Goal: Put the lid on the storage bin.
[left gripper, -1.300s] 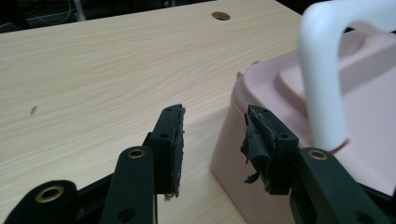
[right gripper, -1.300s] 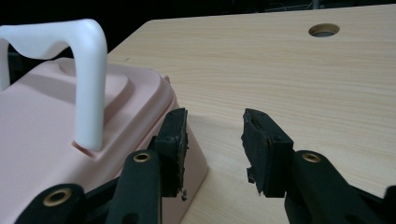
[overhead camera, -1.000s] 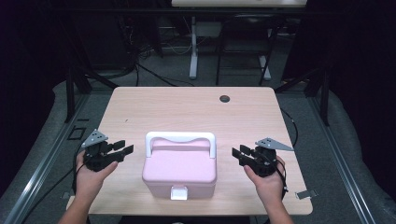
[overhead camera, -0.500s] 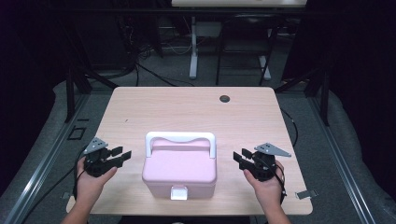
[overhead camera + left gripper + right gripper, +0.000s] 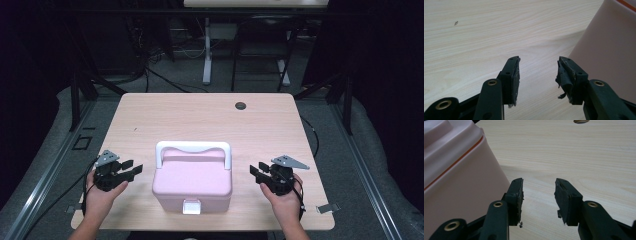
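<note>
a light wooden table (image 5: 200, 115) is seen from above, its far half bare up to the back edge save for a small round cable hole (image 5: 241, 105) near that edge. a pink plastic box (image 5: 192, 182) with a white carry handle (image 5: 193, 148) and a white front latch (image 5: 191, 206) is set at the middle of the near half, its front close to the near edge. open tabletop is left on either side of the box. the left gripper (image 5: 131, 169) is held in a hand just left of the box, close to the table's left edge, its jaws spread wide with nothing between them; in the left gripper view the box wall (image 5: 609, 50) is shown just beside the right-hand jaw, untouched. the right gripper (image 5: 256, 175) is held just right of the box, clear table lying between it and the right edge, its jaws likewise parted and empty; in the right gripper view the box's lid seam (image 5: 456, 160) is seen near the left-hand jaw, apart from it.
</note>
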A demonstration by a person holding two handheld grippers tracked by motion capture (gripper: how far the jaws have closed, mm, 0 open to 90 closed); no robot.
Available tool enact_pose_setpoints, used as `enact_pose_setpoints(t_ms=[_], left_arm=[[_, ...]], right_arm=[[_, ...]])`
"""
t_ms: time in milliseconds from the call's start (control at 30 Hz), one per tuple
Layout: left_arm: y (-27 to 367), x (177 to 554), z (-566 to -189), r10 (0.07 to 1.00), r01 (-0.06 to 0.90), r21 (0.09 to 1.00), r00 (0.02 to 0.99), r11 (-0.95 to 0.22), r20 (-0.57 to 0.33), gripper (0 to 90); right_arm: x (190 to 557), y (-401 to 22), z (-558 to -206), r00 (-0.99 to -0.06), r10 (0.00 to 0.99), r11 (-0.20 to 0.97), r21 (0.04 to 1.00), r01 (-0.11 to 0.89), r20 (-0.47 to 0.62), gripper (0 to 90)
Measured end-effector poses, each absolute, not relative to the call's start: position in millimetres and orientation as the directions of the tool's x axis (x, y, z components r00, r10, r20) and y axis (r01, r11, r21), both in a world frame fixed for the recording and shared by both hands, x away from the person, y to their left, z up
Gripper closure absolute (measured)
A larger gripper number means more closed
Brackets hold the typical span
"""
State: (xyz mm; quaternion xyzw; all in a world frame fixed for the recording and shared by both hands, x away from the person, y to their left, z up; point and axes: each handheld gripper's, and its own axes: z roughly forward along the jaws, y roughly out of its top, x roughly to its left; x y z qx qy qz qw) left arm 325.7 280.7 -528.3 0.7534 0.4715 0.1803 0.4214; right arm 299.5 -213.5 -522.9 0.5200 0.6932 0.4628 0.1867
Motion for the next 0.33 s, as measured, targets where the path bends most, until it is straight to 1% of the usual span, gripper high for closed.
enact_pose_setpoints(t_ms=[200, 333], left_arm=[[279.1, 326.2, -530.5, 0.857, 0.562, 0.803, 0.497, -0.199, -0.135, 51.7], [277.3, 326.8, -531.5, 0.852, 0.566, 0.798, 0.505, -0.207, -0.137, 49.7]], right_arm=[[301.2, -211.3, -525.9, -0.391, 0.894, 0.04, 0.83, 0.556, 0.219, 58.1], [303.3, -211.6, -528.7, -0.383, 0.897, 0.036, 0.826, 0.563, 0.222, 58.1]])
